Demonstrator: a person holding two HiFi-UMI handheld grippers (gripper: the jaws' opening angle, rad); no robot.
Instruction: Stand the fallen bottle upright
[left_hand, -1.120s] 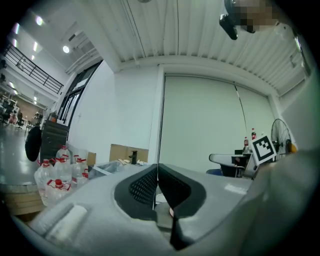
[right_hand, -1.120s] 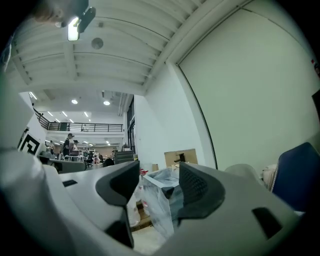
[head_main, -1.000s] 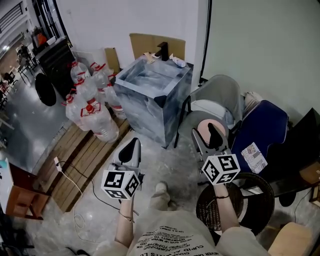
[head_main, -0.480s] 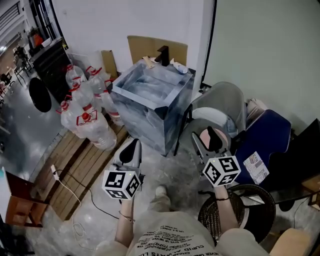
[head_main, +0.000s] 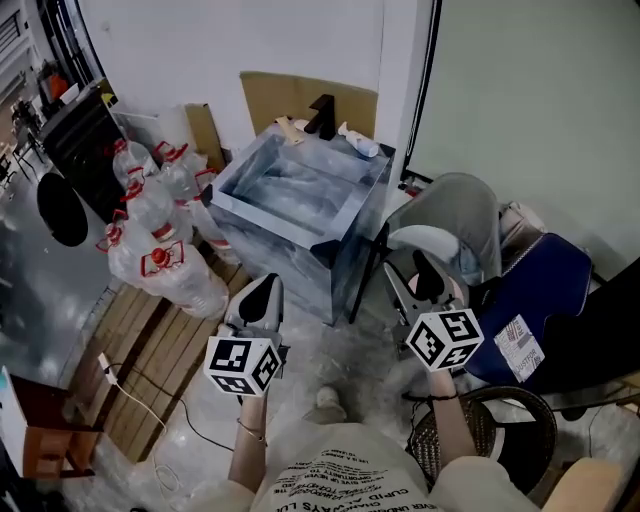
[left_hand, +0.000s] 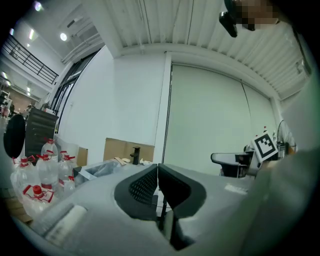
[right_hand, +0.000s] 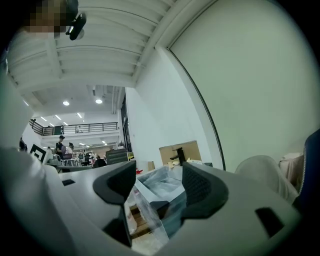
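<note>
A small pale bottle (head_main: 359, 143) lies on its side on the far rim of the marbled grey sink block (head_main: 300, 225), just right of the black faucet (head_main: 322, 115). Both grippers hang well short of it, over the floor in front of the sink. My left gripper (head_main: 262, 296) is shut with nothing between its jaws; in the left gripper view (left_hand: 157, 181) the pads touch. My right gripper (head_main: 428, 277) is open and empty, and the sink (right_hand: 161, 186) with its faucet (right_hand: 178, 154) shows through the gap in the right gripper view.
Several large water jugs (head_main: 150, 240) with red caps stand left of the sink on wooden pallets (head_main: 150, 335). A grey chair (head_main: 452, 215), a blue case (head_main: 535, 285) and a wicker stool (head_main: 495, 425) crowd the right. A white cable (head_main: 125, 375) runs across the floor.
The sink and jugs have slid down and closer in the head view as the person moves toward them. Both grippers keep the same pose, left shut and right open.
</note>
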